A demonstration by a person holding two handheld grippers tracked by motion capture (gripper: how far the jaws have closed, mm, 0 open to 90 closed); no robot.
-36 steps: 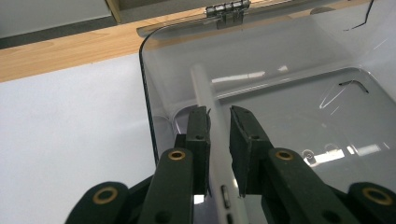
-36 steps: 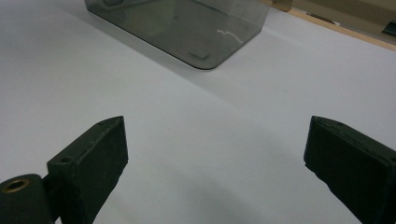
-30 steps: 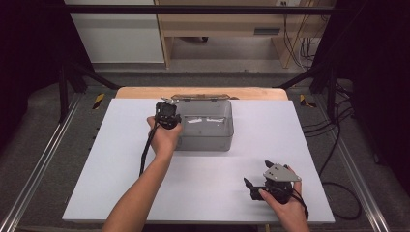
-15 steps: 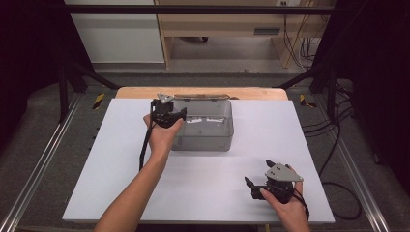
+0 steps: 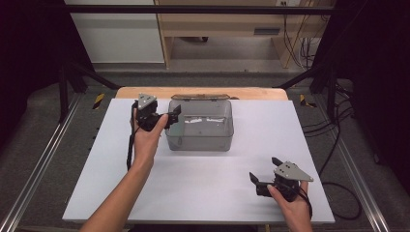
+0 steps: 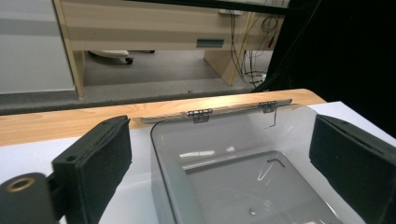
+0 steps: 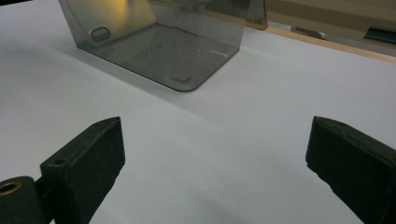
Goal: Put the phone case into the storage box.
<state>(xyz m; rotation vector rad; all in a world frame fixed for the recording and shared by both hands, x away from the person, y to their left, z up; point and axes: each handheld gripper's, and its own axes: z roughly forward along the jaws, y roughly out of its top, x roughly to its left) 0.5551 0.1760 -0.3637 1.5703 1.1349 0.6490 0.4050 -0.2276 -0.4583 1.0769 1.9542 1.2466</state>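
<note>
Smoky plastic box (image 5: 200, 124) open near the worktop's far edge.
You've just been opening your left tongs (image 5: 175, 113) wide, nothing between; right tongs (image 5: 263, 173) wide, empty: withdraw clear of its rim.

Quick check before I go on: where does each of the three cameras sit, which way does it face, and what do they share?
High view: above the person's side, looking forward and down on the white table; both forearms, left gripper and right gripper show.
Left gripper view: rides the left gripper, looking over the open clear box to its hinges; its two black jaws, wide apart, have just been opening.
Right gripper view: rides the right gripper, low over the table, facing the box; its jaws stand wide.
Shared: the clear box.
</note>
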